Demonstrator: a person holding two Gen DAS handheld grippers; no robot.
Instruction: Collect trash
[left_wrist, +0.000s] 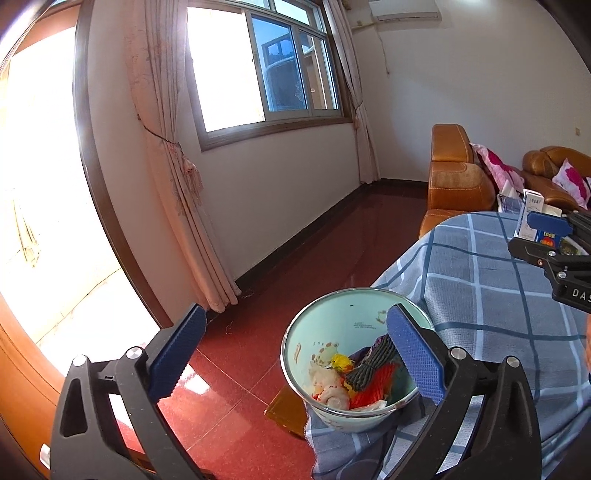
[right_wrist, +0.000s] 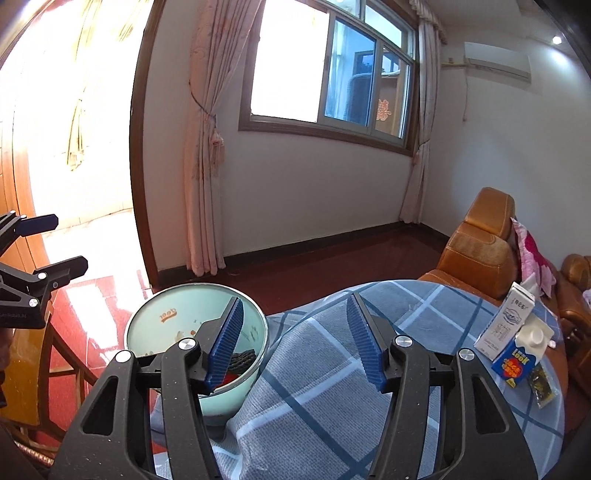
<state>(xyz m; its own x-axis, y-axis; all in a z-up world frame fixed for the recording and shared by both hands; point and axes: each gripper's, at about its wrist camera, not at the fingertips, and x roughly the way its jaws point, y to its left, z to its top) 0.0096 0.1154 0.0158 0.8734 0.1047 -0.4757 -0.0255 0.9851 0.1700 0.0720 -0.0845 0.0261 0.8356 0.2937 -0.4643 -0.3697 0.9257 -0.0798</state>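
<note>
A pale green trash bin (left_wrist: 332, 321) stands on the red floor against the table's edge, with crumpled wrappers and scraps (left_wrist: 354, 380) inside. My left gripper (left_wrist: 295, 314) hangs open above it, nothing between its blue pads. My right gripper (right_wrist: 295, 299) is open and empty over the table with the blue plaid cloth (right_wrist: 314, 387), just right of the bin (right_wrist: 173, 314). On the far right of the table stand a white carton (right_wrist: 502, 321) and a blue carton (right_wrist: 521, 354), with a small dark packet (right_wrist: 541, 384) beside them. Each gripper shows at the other view's edge: right gripper (left_wrist: 524, 236), left gripper (right_wrist: 70, 243).
An orange leather sofa (right_wrist: 480, 240) with pink cushions stands behind the table. A wooden chair (right_wrist: 33, 354) is at the left, near a bright doorway. The red tile floor (left_wrist: 295, 240) runs to the wall under the window.
</note>
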